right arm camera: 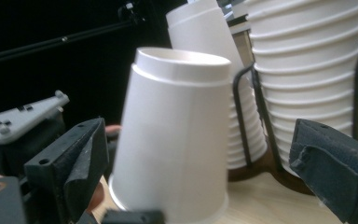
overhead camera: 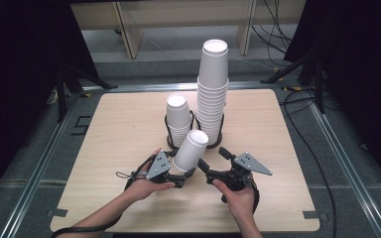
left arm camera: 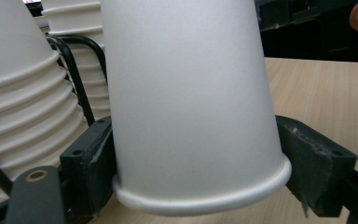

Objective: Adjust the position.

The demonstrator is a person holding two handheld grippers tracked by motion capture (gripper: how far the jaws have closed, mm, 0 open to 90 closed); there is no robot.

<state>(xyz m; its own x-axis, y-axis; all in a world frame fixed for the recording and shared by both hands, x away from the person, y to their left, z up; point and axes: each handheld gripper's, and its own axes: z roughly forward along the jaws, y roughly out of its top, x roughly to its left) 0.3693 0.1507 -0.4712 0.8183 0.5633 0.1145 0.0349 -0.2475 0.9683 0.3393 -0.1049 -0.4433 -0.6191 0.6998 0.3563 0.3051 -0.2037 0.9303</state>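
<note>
A single white paper cup (overhead camera: 191, 149), upside down and tilted, sits near the table's middle front. My left gripper (overhead camera: 182, 171) is shut on it just above its rim; in the left gripper view the cup (left arm camera: 191, 102) sits pinched between both jaws of the left gripper (left arm camera: 200, 163). My right gripper (overhead camera: 212, 156) stands open just right of the cup. In the right gripper view the cup (right arm camera: 177, 135) stands between the spread jaws of the right gripper (right arm camera: 205, 179), closer to the left one and touching neither.
Behind the held cup stand two black wire holders with upside-down cup stacks: a short stack (overhead camera: 178, 118) and a tall stack (overhead camera: 212, 89). The wooden table (overhead camera: 124, 124) has bare room at left and right. Dark curtains and cables surround it.
</note>
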